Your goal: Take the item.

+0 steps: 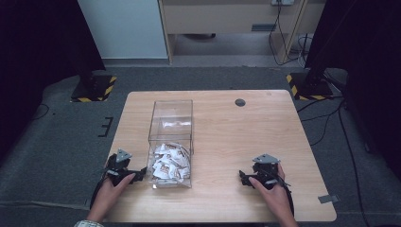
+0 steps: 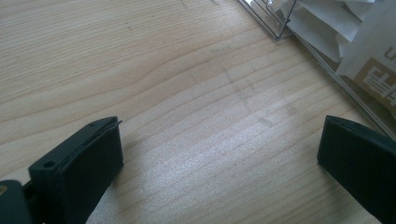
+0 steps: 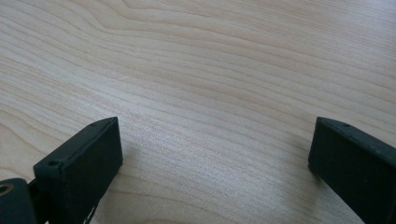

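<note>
Now both grippers sit open on table (image 1: 222, 123): left gripper (image 1: 137, 175) just beside box (image 1: 171, 118) w/ packets (image 1: 169, 163), right gripper (image 1: 243, 178) well apart.

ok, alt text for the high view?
A clear plastic box holding white packets stands on a wooden table. The left hand-held gripper rests beside it, the right hand-held gripper apart on bare wood.

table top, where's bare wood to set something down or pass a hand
The light wooden table is bare from the clear plastic box across to its right edge, broken by a small dark round grommet at the back. Crowded: the front left, where the left gripper sits beside the box's white sachets.
</note>
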The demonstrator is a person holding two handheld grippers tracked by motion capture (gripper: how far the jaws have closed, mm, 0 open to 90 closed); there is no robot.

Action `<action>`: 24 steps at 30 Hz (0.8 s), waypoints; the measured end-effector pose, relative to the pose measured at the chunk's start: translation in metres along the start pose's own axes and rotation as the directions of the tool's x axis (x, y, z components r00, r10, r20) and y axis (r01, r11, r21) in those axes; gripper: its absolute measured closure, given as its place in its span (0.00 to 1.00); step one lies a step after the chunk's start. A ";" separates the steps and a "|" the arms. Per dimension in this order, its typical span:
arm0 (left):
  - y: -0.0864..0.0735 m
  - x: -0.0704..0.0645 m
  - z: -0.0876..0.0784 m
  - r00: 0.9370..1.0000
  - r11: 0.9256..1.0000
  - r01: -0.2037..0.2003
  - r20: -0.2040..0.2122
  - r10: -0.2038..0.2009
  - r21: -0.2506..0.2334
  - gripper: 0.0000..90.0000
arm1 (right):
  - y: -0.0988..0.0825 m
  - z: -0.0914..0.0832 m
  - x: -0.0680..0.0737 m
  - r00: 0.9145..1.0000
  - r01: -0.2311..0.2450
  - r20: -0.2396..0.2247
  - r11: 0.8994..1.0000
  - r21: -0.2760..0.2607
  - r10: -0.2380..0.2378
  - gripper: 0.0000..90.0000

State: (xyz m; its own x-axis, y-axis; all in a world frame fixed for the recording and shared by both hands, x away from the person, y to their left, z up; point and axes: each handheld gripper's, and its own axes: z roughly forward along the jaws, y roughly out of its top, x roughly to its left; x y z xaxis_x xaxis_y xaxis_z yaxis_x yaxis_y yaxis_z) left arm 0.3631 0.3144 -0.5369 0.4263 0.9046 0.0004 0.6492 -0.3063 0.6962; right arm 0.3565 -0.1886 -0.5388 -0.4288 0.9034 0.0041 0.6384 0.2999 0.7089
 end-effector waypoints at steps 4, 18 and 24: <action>0.000 0.000 0.000 1.000 1.000 0.002 -0.004 -0.002 0.001 0.00 | 0.000 0.000 0.000 1.000 0.000 0.000 1.000 0.000 0.000 0.03; 0.000 -0.001 0.000 1.000 1.000 0.004 -0.005 -0.004 0.001 0.00 | 0.003 -0.003 -0.002 1.000 -0.004 -0.017 1.000 -0.013 0.004 0.07; 0.000 -0.001 0.000 1.000 1.000 0.005 -0.005 -0.005 0.001 0.00 | 0.012 -0.013 0.002 0.999 0.022 -0.026 0.999 -0.044 -0.024 0.08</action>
State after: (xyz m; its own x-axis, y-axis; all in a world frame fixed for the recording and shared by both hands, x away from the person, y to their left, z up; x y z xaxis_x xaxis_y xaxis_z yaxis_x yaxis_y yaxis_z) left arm 0.3624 0.3141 -0.5368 0.4202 0.9074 0.0008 0.6519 -0.3025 0.6954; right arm 0.3547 -0.1869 -0.5206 -0.4605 0.8877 0.0060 0.5997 0.3061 0.7393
